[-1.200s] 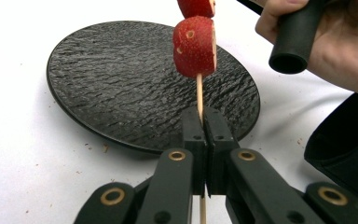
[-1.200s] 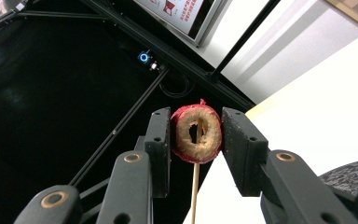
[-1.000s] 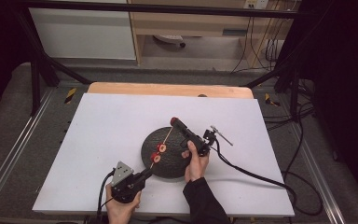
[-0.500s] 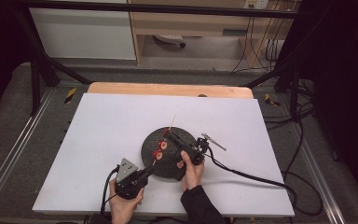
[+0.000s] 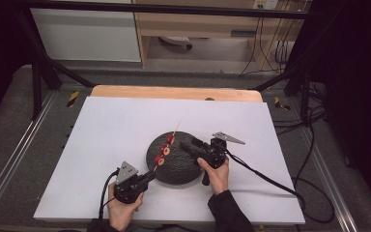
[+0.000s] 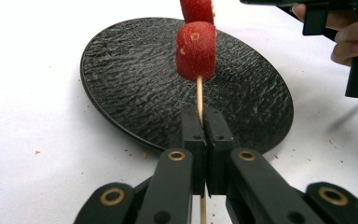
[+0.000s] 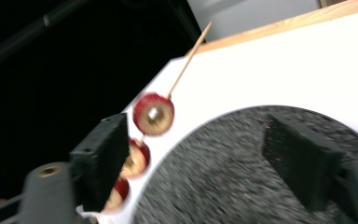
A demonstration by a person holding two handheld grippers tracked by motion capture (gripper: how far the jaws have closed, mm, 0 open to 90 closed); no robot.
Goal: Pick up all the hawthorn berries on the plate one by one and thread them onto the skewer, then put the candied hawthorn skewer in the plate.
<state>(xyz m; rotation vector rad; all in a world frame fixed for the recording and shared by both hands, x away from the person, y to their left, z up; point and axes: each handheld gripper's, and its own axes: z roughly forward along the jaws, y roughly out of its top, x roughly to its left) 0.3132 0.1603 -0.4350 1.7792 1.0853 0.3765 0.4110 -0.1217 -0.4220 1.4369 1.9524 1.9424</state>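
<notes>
Three fruit slices (image 5: 163, 150) threaded on thin skewer (image 6: 199, 94), light, brittle; bare near end clamped by left gripper (image 6: 203, 140) over plate (image 5: 188, 171). Right gripper (image 7: 205, 158) spread wide, empty.

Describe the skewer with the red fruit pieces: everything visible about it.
The skewer is a thin, pale stick that looks wooden, with a pointed bare tip at its far end. Three red fruit pieces with pale centres are threaded along it, spaced apart. It is held slanting above the near-left part of the black textured plate, apparently not resting on it. The left gripper is clamped shut on its lower end, with stick showing below the jaws. The right gripper stands open close beside the fruit, not touching it.
</notes>
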